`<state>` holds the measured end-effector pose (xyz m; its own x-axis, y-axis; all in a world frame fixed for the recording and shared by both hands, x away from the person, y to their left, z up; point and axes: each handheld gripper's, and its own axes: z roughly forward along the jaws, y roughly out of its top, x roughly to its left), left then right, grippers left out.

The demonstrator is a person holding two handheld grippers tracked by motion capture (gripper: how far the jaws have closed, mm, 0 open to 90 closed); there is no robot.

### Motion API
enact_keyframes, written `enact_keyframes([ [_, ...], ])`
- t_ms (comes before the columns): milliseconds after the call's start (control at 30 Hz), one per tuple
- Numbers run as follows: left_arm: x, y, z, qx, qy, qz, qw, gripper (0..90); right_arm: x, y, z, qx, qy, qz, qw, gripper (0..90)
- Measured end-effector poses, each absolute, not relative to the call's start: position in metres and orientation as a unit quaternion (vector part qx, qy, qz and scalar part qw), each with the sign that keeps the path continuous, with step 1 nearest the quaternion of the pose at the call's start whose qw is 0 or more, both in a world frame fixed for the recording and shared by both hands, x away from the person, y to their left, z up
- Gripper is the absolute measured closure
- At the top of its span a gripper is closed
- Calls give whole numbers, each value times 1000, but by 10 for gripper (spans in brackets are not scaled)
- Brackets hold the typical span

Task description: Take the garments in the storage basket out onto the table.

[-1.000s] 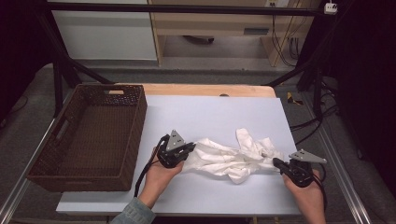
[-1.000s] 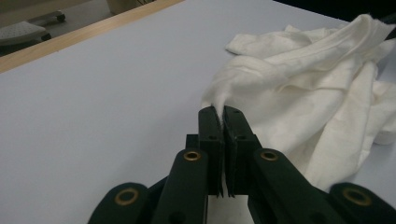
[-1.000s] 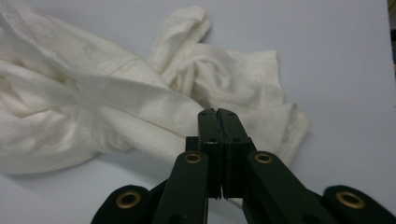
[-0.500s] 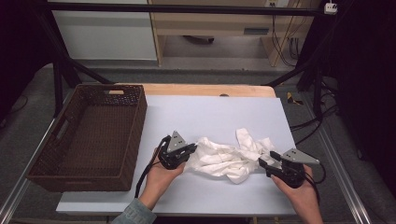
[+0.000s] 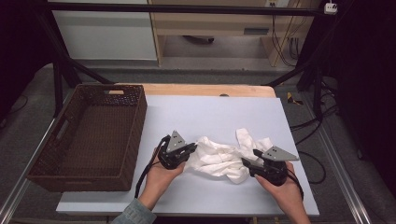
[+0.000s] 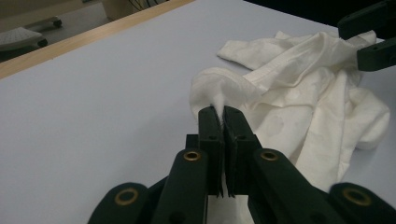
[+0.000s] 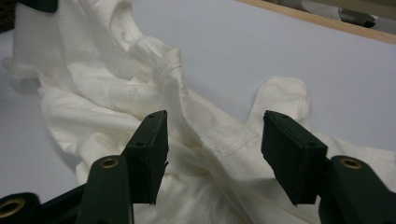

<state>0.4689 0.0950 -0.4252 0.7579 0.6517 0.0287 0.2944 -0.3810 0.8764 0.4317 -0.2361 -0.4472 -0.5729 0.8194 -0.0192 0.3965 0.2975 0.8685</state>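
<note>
A crumpled white garment lies on the pale grey table top. My left gripper sits at its left end, shut on a pinch of the white cloth, which sticks out between the closed jaws. My right gripper is at the garment's right end and is open. Its jaws have just opened wide and have been closing slightly again. They straddle a seamed fold of the garment without pressing on it.
A dark brown wicker basket stands along the table's left side, with nothing visible inside. A wooden strip runs along the far edge. Black frame posts and cables stand beyond the table, and bare table surface lies ahead of the garment.
My right gripper has moved left over the garment's right end, and its jaws have gone from shut to open. The cloth is bunched shorter. The left gripper has kept still.
</note>
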Motion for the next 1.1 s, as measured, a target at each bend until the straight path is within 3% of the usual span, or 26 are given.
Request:
enact_keyframes([
  [467,468,95,-424,809,291,187,476,869,447,-226,-450,403,761,444,247,672],
  [833,469,100,-422,804,297,188,479,870,444,-228,-463,406,782,406,244,651],
  [1100,470,102,-421,800,301,189,483,870,444,-233,-455,417,767,421,245,869],
])
